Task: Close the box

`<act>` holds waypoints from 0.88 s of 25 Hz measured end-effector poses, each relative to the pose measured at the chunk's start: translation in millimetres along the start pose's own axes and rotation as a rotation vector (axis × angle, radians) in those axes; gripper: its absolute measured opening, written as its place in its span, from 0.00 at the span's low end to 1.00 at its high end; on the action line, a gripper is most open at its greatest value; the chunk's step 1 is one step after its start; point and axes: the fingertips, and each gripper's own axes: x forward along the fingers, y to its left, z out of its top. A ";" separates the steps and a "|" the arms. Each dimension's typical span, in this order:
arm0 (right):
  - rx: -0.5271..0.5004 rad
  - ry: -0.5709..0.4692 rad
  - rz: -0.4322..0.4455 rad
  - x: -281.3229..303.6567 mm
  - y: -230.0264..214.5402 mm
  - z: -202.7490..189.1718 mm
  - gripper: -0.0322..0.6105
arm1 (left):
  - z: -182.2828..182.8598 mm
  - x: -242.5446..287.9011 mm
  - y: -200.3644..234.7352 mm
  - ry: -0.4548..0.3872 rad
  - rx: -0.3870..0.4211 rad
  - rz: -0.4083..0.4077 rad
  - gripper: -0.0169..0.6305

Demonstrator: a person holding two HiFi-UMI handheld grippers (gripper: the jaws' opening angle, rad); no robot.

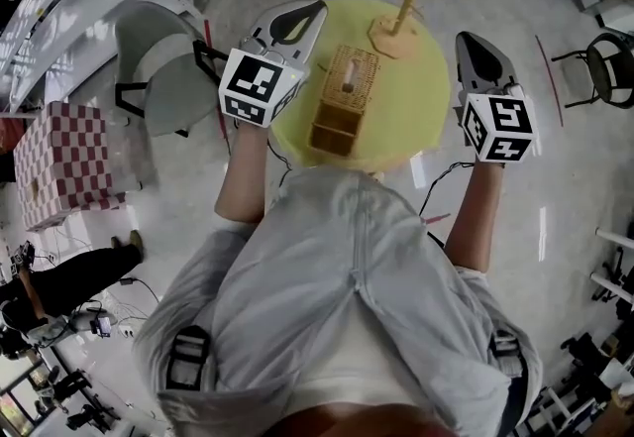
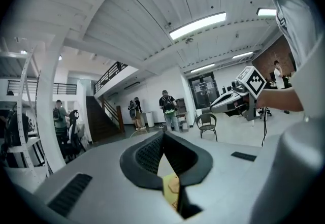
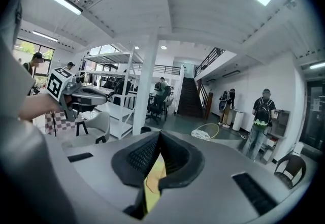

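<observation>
A long woven box (image 1: 343, 98) lies on the round yellow table (image 1: 421, 118), its near end lower and darker. Both grippers are held up off the table, one on each side of the box and touching neither it nor the table. My left gripper (image 1: 313, 9) is to the box's left, its jaws together with nothing between them (image 2: 162, 135). My right gripper (image 1: 466, 39) is to the box's right, also shut and empty (image 3: 159, 134). Each gripper view looks out level across the room, with only a sliver of yellow table showing below the jaws.
A wooden stand (image 1: 401, 27) rises at the table's far edge behind the box. A grey chair (image 1: 158, 58) stands to the left of the table, and a red-and-white checked box (image 1: 61, 165) further left. A black chair (image 1: 609, 68) is at the far right. Several people stand in the distance.
</observation>
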 end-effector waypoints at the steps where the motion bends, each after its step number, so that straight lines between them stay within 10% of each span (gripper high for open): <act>1: -0.005 -0.015 0.001 -0.9 1.8 5.6 0.09 | 4.8 -1.1 -0.1 -0.009 0.011 0.002 0.07; 22: -0.045 -0.047 0.088 8.5 25.9 23.3 0.09 | 9.6 -1.4 -6.0 -0.002 -0.009 0.001 0.07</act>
